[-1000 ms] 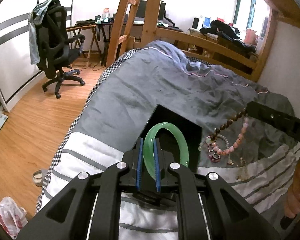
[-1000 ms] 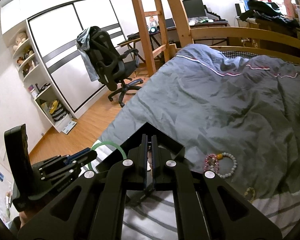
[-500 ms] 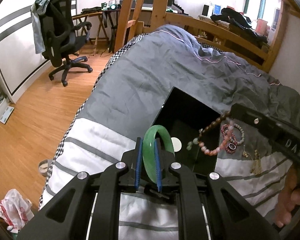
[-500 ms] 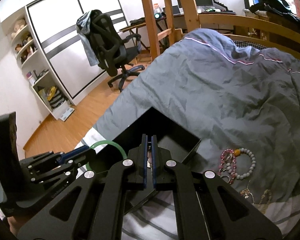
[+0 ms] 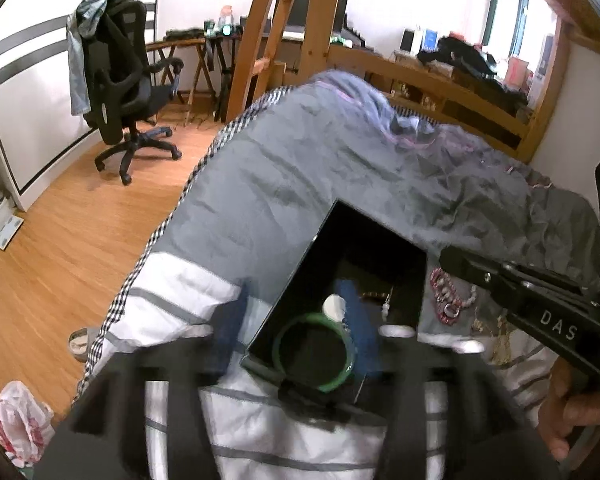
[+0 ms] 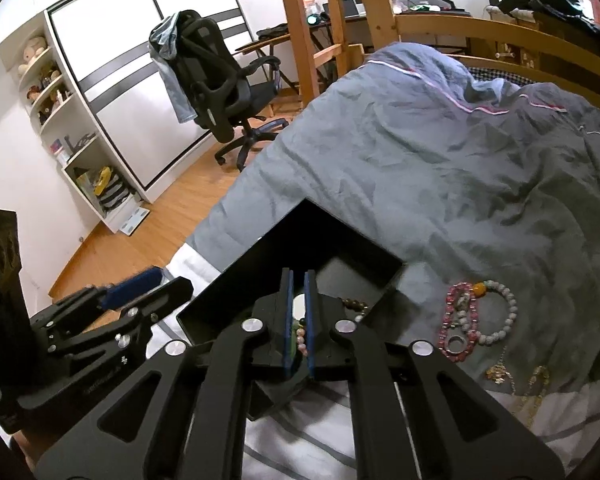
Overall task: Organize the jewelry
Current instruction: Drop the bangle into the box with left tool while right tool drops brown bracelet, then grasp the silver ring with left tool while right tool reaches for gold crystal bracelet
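A black open box [image 5: 300, 264] lies on the bed. The green bangle [image 5: 342, 378] lies flat inside it, free of my left gripper [image 5: 294, 308], whose blue pads are blurred and far apart, jaws opening. My right gripper [image 6: 299, 280] hovers over the box [image 6: 236, 264]; its jaws are opening, a narrow gap between the pads. The brown and pink bead string [image 6: 301, 336] hangs loose in that gap and trails into the box [image 6: 354, 304]. From the left wrist, the beads [image 5: 374, 295] rest on the box floor beside a white round disc [image 5: 334, 307].
Pink and white bead bracelets with a ring [image 6: 476, 316] and gold chains [image 6: 512, 376] lie on the grey quilt right of the box. A hand [image 5: 572, 412] holds the right gripper. The bed's left edge drops to a wooden floor with an office chair [image 5: 116, 80].
Left jaws sprang apart and the green bangle dropped flat into the box. Right jaws parted a little and the bead string, held up before, now slackens into the box.
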Available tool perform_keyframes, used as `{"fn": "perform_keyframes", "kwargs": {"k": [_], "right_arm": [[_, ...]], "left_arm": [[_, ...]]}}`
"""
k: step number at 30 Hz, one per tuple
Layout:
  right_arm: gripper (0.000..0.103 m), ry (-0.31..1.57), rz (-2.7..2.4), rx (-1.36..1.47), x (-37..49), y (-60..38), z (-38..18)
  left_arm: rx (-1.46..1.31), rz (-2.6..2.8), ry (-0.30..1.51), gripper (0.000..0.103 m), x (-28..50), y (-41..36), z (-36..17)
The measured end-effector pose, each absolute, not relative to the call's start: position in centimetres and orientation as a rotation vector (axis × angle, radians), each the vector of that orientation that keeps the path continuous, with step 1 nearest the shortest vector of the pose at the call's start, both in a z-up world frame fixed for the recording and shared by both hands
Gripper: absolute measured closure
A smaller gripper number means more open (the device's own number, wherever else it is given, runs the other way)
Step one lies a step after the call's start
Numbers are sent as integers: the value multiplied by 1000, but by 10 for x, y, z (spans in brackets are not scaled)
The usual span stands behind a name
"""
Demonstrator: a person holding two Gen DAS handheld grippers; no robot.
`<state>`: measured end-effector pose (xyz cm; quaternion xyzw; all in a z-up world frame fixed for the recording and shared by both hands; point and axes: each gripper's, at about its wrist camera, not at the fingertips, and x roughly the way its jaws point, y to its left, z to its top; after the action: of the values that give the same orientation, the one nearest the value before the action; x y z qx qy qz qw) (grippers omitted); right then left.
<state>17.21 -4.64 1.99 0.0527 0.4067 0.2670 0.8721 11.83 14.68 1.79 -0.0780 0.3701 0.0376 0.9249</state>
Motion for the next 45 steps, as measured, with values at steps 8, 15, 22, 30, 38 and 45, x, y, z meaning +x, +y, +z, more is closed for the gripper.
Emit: {"fn": "perform_keyframes", "kwargs": {"k": [8, 15, 22, 30, 38, 45], "right_arm": [[5, 744, 399, 99, 148, -109, 53], [4, 702, 293, 21, 126, -168, 77], [4, 709, 205, 3, 111, -220, 71], [4, 757, 219, 83, 110, -255, 23], [49, 892, 290, 96, 125, -246, -40], [56, 1016, 287, 62, 154, -228, -80]], "left_arm": [[-183, 34, 658, 7, 111, 131, 31], [-109, -3, 630, 6, 113, 94, 28], [-85, -69, 668, 6, 119, 61, 10], [-103, -275, 744, 6, 133, 20, -19], [31, -355, 833, 25, 162, -23, -62], [65, -380, 861, 36, 184, -39, -80]]}}
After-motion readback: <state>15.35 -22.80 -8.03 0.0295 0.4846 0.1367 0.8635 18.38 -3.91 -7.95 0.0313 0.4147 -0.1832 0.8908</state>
